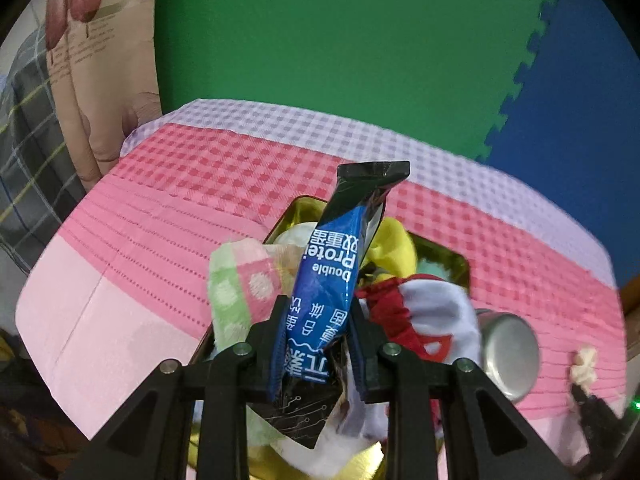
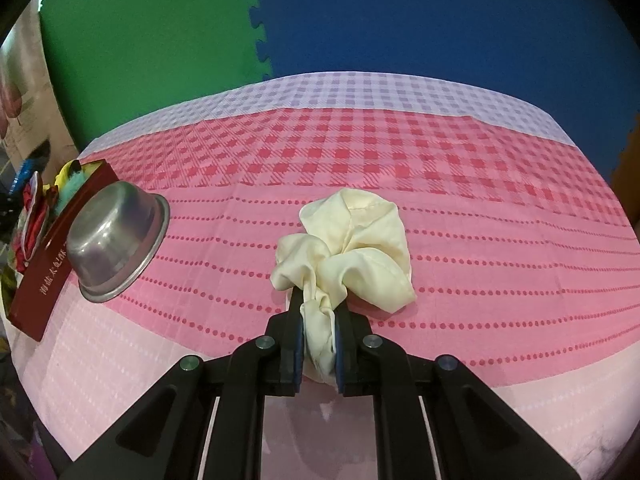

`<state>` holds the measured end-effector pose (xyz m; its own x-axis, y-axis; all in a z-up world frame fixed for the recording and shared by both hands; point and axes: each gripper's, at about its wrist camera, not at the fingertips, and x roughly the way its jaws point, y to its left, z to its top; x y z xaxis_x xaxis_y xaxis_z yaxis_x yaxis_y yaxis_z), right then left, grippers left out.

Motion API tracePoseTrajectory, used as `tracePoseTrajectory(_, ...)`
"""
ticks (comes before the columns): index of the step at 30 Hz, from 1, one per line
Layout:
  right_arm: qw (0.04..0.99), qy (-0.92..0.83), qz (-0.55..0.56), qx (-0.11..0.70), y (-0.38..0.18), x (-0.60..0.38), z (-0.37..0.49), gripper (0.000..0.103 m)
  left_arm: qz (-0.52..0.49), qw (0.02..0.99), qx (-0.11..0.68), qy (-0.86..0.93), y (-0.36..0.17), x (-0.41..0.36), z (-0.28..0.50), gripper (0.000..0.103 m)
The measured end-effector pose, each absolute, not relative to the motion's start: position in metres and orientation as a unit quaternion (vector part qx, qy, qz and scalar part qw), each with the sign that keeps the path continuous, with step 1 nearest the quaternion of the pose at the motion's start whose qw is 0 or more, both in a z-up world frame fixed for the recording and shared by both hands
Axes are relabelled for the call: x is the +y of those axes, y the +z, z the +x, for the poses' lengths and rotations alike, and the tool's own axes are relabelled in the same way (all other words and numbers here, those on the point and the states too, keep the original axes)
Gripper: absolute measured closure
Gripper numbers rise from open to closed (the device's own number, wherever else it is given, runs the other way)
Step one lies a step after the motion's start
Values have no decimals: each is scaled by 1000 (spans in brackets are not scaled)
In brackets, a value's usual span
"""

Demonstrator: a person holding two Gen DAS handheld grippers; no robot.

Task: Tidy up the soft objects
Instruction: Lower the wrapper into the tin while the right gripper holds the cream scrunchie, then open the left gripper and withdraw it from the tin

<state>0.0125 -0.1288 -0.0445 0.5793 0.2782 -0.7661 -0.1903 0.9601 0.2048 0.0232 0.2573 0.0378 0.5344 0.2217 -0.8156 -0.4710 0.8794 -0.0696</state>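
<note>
So the counter [image 2: 460, 184] was covered in one pink checked cloth and took up most of both views. On its left side sat one red tin box [image 2: 44, 276], gold inside, already stuffed with soft stuff. I counted a pink-and-green dotted towel [image 1: 240, 280], something yellow [image 1: 394, 240] and a white-and-red cloth [image 1: 436, 308], plus a bit of teal fluff, so probably four or more; the pile was too jumbled to say for sure. That box looked like the collecting spot.

One steel bowl [image 2: 116, 240] lay tipped on its side, touching the box's long wall, probably just left out since it's not soft.

The right gripper [image 2: 319, 320] was clamped narrow on one bunched cream cloth [image 2: 352, 248], the rest of it resting on the counter well apart from the box, so I'd guess it was headed there next.

The left gripper [image 1: 318, 320] was pinched on one blue snack packet [image 1: 332, 268], held upright right over the box.
</note>
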Motion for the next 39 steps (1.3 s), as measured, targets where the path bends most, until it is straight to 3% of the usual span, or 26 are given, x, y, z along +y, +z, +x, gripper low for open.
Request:
tracePoseTrajectory(8,888,133,52,437,-45,-129,12,91,-123,861,450,203,19,253,37,70)
tracePoseTrajectory(10,888,133,51,437,-45,-129,12,91,-130,863,447,197,19,254,37,61)
tracePoseTrajectory(17,887,134,44,439,-45,-127,12,90,-77,874,421,228,41,233,10,51)
tracePoseTrajectory(20,887,136,40,439,-46,-126,13,89,-20,875,409,259,52,214,-13,35)
tracePoseTrajectory(26,888,135,35,439,-46,-125,13,89,35,869,421,257,48,185,-57,33)
tracePoseTrajectory(39,893,123,5,433,-45,-118,10,89,-26,852,465,239,21,180,-128,33)
